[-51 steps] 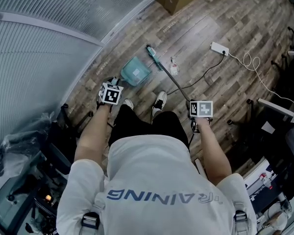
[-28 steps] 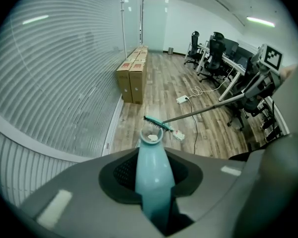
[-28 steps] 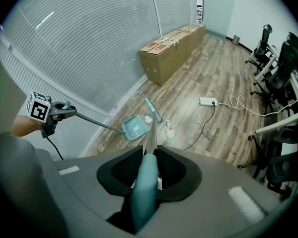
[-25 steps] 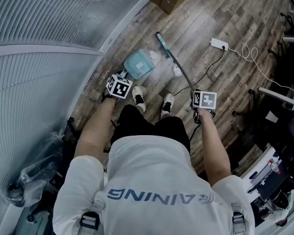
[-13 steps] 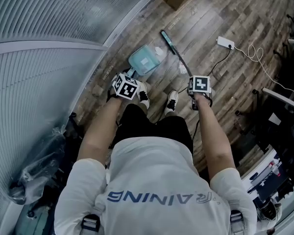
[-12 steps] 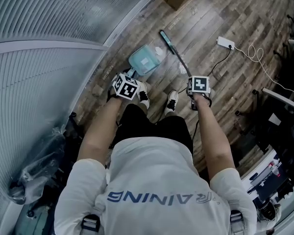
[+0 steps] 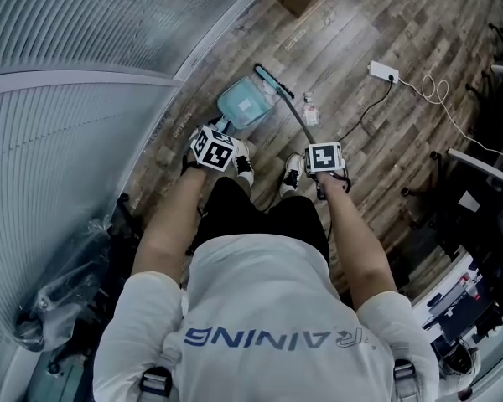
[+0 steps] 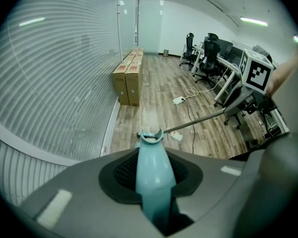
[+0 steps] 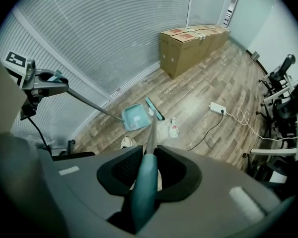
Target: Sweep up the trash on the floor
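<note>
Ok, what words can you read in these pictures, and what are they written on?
"TRAINING": on the back of the person's shirt, upside down in the head view.
Cardboard boxes: the print is too small to read.
Trash packet: the print is too blurred to read.
Square markers: patterns only, no letters.

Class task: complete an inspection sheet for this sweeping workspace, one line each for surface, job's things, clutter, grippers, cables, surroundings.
Surface: wood-plank floor.
Job's things: teal dustpan on floor, broom head beside it, white trash outside the pan.
Clutter: nothing seen.
Grippers: left gripper shut on dustpan handle; right gripper shut on broom handle.
Cables: power strip with looped white cable; dark cable runs from it.
Surroundings: blinds, cardboard boxes, office chairs.
</note>
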`<state>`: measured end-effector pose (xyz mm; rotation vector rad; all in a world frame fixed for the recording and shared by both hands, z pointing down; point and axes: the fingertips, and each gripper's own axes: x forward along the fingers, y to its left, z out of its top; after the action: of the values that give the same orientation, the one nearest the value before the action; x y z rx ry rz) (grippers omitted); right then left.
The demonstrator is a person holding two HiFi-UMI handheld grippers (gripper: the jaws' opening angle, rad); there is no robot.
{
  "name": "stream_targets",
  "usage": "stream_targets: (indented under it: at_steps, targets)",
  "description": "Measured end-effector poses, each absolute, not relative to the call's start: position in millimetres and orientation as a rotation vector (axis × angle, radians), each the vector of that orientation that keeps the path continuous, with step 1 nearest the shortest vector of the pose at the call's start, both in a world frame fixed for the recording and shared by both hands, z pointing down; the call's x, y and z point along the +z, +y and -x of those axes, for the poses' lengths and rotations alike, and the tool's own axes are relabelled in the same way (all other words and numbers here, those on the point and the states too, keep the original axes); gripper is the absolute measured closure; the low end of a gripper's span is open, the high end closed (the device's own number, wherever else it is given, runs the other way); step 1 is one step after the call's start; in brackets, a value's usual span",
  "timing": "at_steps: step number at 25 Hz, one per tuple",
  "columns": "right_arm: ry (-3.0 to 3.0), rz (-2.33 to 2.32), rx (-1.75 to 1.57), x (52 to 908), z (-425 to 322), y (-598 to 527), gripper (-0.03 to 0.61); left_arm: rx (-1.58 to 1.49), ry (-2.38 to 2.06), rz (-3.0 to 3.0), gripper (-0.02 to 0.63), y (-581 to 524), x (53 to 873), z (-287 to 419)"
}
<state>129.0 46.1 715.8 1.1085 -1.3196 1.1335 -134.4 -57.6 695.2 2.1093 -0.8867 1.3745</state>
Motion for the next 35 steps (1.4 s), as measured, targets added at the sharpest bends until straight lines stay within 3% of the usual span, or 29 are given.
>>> stream_targets:
  at_steps: [11, 20, 35]
  targets:
    - [-1.421, -0.946, 1.189, 703.1, -75.4, 78.9, 0.471, 1.384, -0.887, -2.106, 0.520, -58.1, 695.6, 132.0]
    - [-1.433, -0.920, 1.184, 688.6, -75.7, 92.3, 0.471, 1.383, -0.887, -2.106, 0.520, -58.1, 695.3, 133.3]
    - [-1.390, -1.153, 1.245, 662.9, -156.0, 66.9, 0.471, 1.386, -0.892, -2.111, 0.520, -53.7, 696.8, 135.5]
